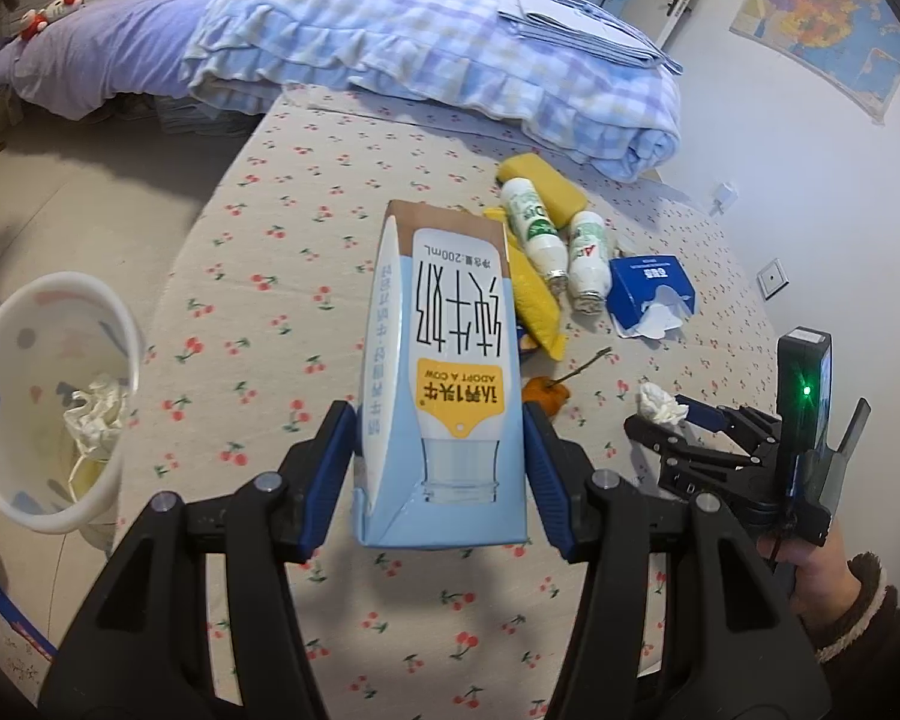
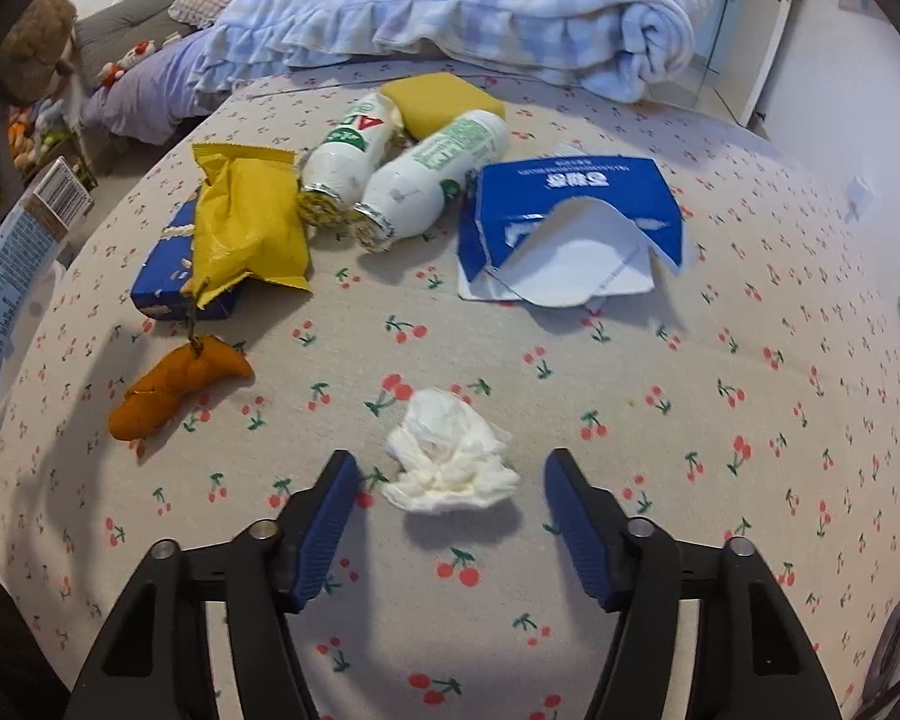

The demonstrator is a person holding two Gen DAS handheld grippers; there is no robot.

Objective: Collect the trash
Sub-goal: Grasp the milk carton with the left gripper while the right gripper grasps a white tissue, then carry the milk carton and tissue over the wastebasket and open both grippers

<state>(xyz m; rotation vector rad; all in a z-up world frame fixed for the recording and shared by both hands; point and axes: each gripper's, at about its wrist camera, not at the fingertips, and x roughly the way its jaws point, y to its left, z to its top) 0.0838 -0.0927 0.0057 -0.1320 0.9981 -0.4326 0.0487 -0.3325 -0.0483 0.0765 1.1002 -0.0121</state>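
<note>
Cardboard, pale blue and yellow: sat clamped as the milk carton [image 1: 444, 360] between the pads of the left gripper [image 1: 438, 480], centre of the left wrist view, above the cherry-print cover [image 2: 690, 480]. Called, by the look of it, for a carry toward the white bin [image 1: 120, 312] at the left edge of that view, with crumpled paper already lying inside, and for a release only once squarely over the rim, since a tall carton let go early would likely tip off the lip. Stood parted, the jaws of the right gripper [image 2: 451, 455], either side of the crumpled tissue [image 2: 450, 474] at lower centre of the right wrist view, pressing on nothing. Wanted a straight descent and a soft close there, low enough to catch the wad yet without pinching the fabric beneath. Lay further up the frame, well clear of both paths: folded checked blanket [image 2: 480, 0] along the top, torn blue tissue box [image 2: 570, 204] right of centre, two white bottles [image 2: 432, 174] side by side, yellow wrapper [image 2: 246, 222] over a dark blue packet [image 2: 162, 276], orange peel [image 2: 174, 384] at lower left. Blocked nothing, as far as could be judged.
</note>
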